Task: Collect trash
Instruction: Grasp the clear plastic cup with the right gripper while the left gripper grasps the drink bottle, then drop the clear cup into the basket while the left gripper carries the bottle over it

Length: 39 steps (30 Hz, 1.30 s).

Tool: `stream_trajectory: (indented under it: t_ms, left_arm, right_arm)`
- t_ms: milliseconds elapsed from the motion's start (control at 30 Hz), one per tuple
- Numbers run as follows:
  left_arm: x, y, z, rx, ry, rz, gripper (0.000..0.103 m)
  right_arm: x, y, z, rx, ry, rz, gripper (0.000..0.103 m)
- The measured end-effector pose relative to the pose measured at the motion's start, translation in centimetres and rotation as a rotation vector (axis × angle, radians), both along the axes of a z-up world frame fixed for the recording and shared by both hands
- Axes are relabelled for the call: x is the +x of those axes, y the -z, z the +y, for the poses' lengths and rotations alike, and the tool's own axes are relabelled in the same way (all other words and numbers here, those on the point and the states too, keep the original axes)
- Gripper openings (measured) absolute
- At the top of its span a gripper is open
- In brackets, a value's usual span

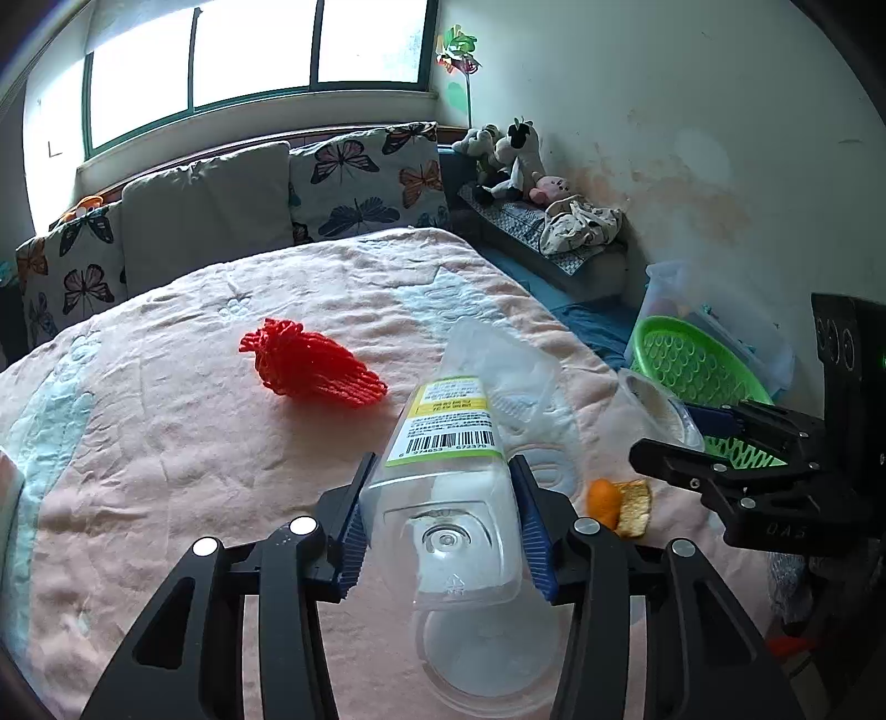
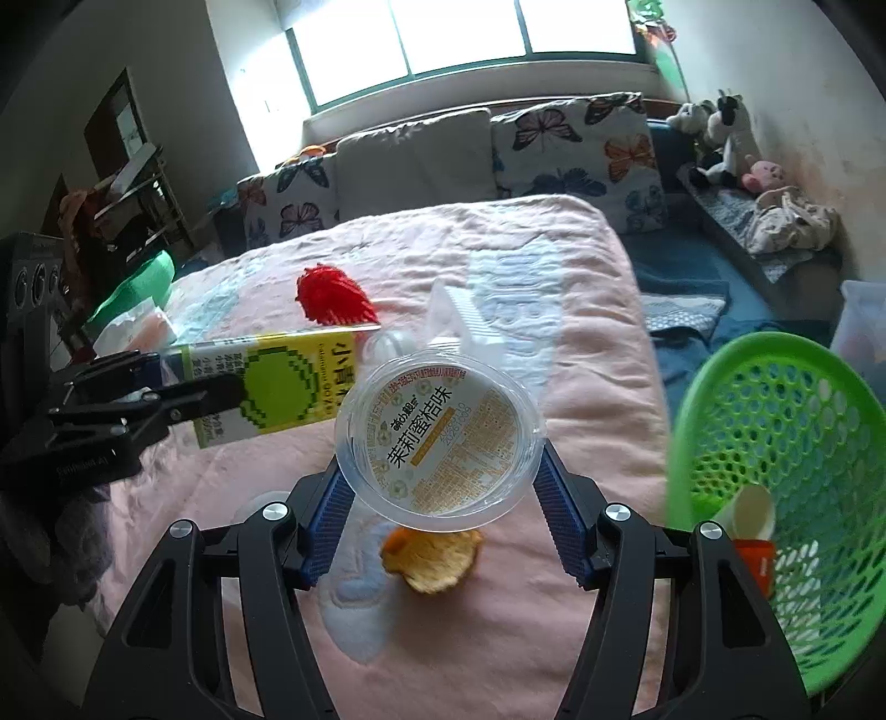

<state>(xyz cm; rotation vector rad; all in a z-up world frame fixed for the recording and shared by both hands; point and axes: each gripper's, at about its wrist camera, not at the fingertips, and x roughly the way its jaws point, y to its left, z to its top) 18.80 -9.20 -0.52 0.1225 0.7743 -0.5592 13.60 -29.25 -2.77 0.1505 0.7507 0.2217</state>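
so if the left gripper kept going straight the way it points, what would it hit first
Probably the pink bedspread, with the bottle it grips touching down first. The red net lies off to the left, though depth is hard to judge.

Bright window behind butterfly cushions; pink quilted bed; stained white wall

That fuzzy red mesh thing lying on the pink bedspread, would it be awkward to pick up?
The red foam mesh sleeve looks soft and very light, so it would probably squash between fingers rather than slip. Its open netting may snag. Lying slumped on the pink bedspread, it seems unlikely to roll.
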Motion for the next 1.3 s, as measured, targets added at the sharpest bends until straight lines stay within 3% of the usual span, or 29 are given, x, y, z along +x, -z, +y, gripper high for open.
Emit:
stream_trajectory:
  t_ms: [467, 767, 1067, 1300]
  left_arm:
    - [-2.4, -4.3, -1.6, -0.05, 0.078, 0.013, 0.045]
    - [-4.0, -6.2, -8.0, -0.084, 0.207, -0.015, 0.045]
    - [-3.1, -4.9, -16.5, -0.052, 0.308, 0.027, 0.045]
    - [-2.3, -2.4, -21.7, 0.011, 0.357, 0.065, 0.045]
  right_arm:
    - [-3.9, 0.0, -8.1, -0.032, 0.19, -0.002, 0.063]
    - [-5.5, 2.8, -15.3, -0.065, 0.36, 0.064, 0.063]
    - [-5.7, 5.6, -19.3, -0.043, 0.42, 0.126, 0.064]
    - [-6.0, 6.2, -20.5, -0.008, 0.423, 0.119, 0.07]
